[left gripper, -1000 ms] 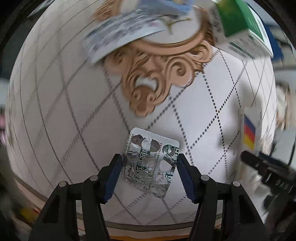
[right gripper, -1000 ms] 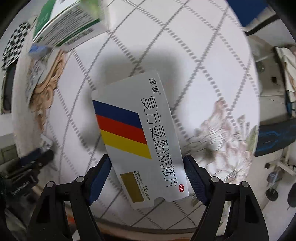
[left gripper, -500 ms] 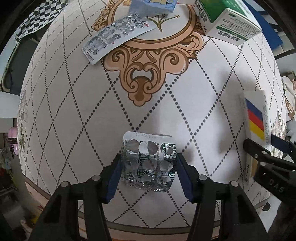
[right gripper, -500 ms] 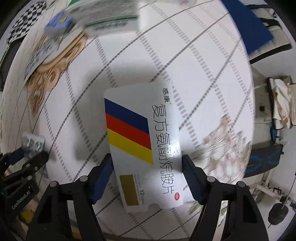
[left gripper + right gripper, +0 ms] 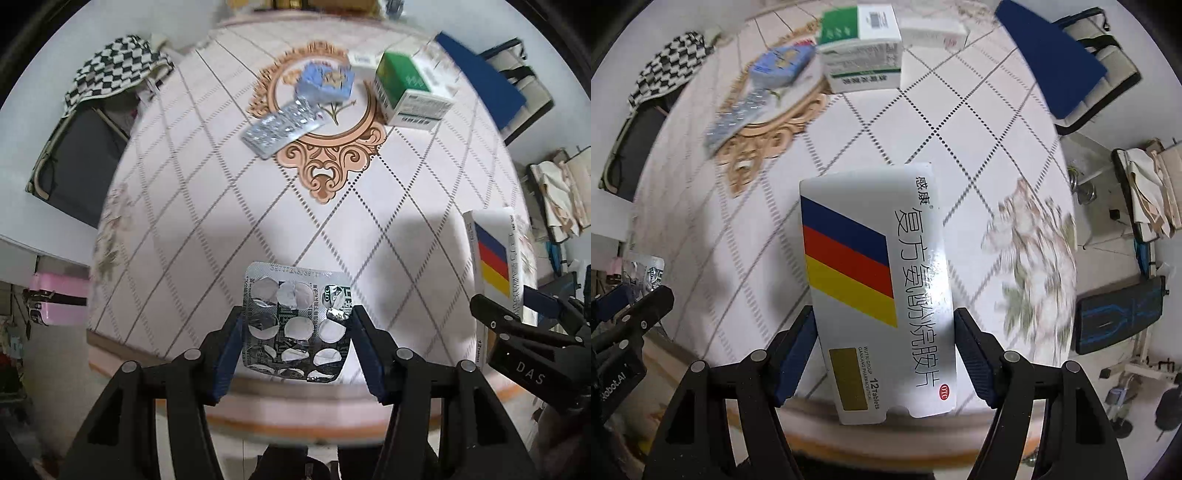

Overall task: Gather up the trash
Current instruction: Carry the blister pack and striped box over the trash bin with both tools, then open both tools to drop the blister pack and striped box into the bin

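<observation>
My left gripper (image 5: 295, 332) is shut on a used silver blister pack (image 5: 295, 321) and holds it above the round table's near edge. My right gripper (image 5: 886, 336) is shut on a flat white medicine box with blue, red and yellow stripes (image 5: 875, 280), also lifted above the table. That striped box shows at the right of the left wrist view (image 5: 493, 258), held by the right gripper (image 5: 517, 314). The blister pack shows at the far left of the right wrist view (image 5: 646, 271).
On the patterned round table (image 5: 207, 206) lie a long silver blister strip (image 5: 282, 127), a blue packet (image 5: 325, 83), a green-and-white box (image 5: 410, 90) and a small white box (image 5: 932, 31). Around it stand a checkered-cloth chair (image 5: 107, 72), a blue-topped seat (image 5: 480, 81) and a pink case (image 5: 55, 301).
Both grippers have lifted and pulled back toward the near edge with their items held. More of the table and room shows around them.
</observation>
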{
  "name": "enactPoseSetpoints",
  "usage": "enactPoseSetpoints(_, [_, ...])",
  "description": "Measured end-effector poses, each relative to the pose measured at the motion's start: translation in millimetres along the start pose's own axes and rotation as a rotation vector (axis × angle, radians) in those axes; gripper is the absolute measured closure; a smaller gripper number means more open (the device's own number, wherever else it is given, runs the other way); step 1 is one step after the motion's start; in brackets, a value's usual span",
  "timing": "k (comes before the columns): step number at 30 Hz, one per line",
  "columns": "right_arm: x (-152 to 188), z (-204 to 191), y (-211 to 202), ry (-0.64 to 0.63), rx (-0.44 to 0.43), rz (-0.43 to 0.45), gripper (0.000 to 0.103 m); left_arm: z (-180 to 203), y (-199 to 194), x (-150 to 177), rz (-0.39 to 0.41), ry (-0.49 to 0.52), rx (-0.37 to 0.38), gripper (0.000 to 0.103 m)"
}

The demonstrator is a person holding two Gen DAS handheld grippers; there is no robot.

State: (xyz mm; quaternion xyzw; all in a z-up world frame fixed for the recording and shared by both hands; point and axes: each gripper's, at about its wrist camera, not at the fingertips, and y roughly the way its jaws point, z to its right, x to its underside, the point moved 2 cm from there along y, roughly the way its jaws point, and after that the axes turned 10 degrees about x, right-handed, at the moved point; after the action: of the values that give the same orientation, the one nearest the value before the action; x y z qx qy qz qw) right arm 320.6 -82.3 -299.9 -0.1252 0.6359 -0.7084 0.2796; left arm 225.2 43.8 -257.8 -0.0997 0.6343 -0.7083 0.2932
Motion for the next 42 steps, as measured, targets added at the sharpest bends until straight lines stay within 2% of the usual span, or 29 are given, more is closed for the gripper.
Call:
enactPoseSetpoints(2, [22, -3, -22, 0.015, -0.008, 0.022, 0.028, -16, -18, 16, 0.026, 0.014, 0.02, 0.049])
enactPoseSetpoints(3, [30, 16, -32, 0.022, -0.01, 0.031, 0.028, -22, -26, 23, 0.039, 0.025, 0.029, 0.049])
enactPoseSetpoints(6, [63, 16, -58, 0.072, -0.024, 0.063, 0.028, -40, -50, 61, 0.067, 0.049, 0.062, 0.049])
enactPoseSetpoints(9, [108, -2, -79, 0.123, -0.043, 0.076, 0.028, -59, -60, 95, 0.059, 0.059, 0.091, 0.049])
enactPoseSetpoints(13, [169, -22, -80, 0.151, -0.089, 0.032, 0.028, -76, -55, 143, -0.005, 0.033, 0.13, 0.049])
enactPoseSetpoints(16, [220, -39, -60, 0.156, -0.116, -0.051, 0.028, -91, -29, 179, -0.09, -0.009, 0.155, 0.049])
enactPoseSetpoints(20, [270, -55, -2, 0.158, -0.13, -0.177, 0.028, -111, 35, 214, -0.216, -0.098, 0.188, 0.049])
enactPoseSetpoints(24, [302, -66, 81, 0.18, -0.145, -0.268, 0.028, -130, 129, 235, -0.305, -0.151, 0.211, 0.049])
enactPoseSetpoints(28, [322, -73, 181, 0.232, -0.162, -0.318, 0.028, -145, 225, 248, -0.373, -0.209, 0.235, 0.049])
enactPoseSetpoints(32, [337, -82, 276, 0.261, -0.178, -0.357, 0.028, -155, 319, 264, -0.444, -0.265, 0.294, 0.049])
enactPoseSetpoints(35, [341, -93, 337, 0.254, -0.188, -0.387, 0.028, -159, 362, 271, -0.457, -0.245, 0.283, 0.048])
enactPoseSetpoints(36, [339, -95, 350, 0.25, -0.189, -0.389, 0.028, -160, 370, 273, -0.46, -0.239, 0.274, 0.046])
enactPoseSetpoints(40, [339, -112, 399, 0.216, -0.214, -0.406, 0.027, -167, 388, 281, -0.446, -0.243, 0.256, 0.01])
enactPoseSetpoints(42, [338, -120, 413, 0.209, -0.238, -0.411, 0.026, -171, 387, 285, -0.429, -0.236, 0.236, 0.006])
